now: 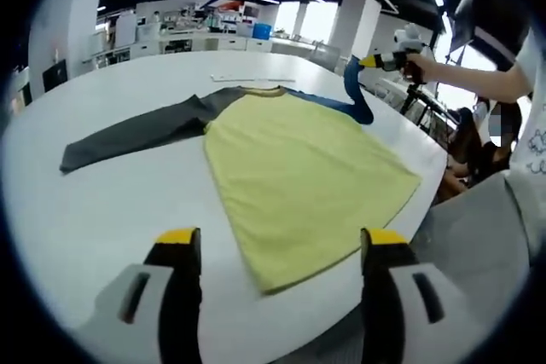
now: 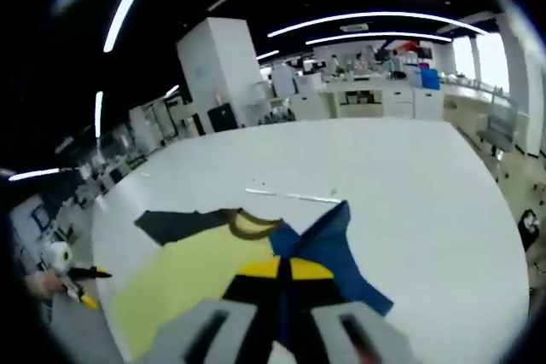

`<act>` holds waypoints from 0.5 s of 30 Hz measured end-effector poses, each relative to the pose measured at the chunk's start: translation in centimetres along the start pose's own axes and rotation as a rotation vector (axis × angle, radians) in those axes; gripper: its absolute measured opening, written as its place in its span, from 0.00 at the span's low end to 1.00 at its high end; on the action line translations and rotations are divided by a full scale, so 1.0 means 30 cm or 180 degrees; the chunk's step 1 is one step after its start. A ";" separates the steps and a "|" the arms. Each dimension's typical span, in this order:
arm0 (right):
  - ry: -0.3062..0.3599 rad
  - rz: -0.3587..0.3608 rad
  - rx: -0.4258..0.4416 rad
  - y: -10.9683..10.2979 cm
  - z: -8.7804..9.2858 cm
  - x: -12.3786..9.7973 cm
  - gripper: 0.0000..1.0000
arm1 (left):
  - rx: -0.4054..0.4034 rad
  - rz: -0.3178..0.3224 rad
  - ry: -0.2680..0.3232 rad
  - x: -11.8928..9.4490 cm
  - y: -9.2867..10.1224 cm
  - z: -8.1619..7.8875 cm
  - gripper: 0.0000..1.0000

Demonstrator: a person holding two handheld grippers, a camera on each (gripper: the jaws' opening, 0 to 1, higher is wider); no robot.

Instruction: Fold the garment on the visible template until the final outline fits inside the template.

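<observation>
The yellow garment (image 1: 303, 181) lay flat on the white desk (image 1: 102, 210), grey sleeve (image 1: 136, 134) stretched out, while the right gripper (image 2: 283, 270), fingers clamped on the blue sleeve (image 2: 328, 245), lifted it, apparently to fold it inward, and the left gripper (image 1: 277, 249) hovered with fingers apart.

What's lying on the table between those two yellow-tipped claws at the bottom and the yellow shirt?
Nothing: in the left gripper view, only bare white table separates the open left gripper from the shirt, whose hem corner reaches nearly between its tips.
</observation>
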State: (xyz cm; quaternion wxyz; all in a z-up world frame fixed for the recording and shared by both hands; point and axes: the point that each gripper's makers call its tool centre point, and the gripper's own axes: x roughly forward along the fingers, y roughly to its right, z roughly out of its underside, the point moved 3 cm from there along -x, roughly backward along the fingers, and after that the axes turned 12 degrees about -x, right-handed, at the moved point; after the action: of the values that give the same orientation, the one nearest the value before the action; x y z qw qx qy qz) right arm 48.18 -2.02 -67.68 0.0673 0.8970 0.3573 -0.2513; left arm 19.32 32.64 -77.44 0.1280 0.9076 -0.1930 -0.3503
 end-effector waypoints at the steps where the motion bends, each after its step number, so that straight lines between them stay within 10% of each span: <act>1: 0.0011 -0.0039 -0.0053 -0.024 -0.012 0.016 0.00 | 0.0002 -0.0003 0.0001 0.000 0.001 0.000 0.73; 15: 0.0180 -0.0626 -0.0123 -0.261 -0.192 0.262 0.00 | -0.0089 -0.0077 0.0053 -0.022 -0.004 -0.008 0.72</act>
State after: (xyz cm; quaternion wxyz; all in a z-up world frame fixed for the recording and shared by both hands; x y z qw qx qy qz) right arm 50.08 10.24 -66.16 0.0495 0.8629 0.4502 -0.2244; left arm 19.07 33.06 -76.94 0.1381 0.9108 -0.1760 -0.3469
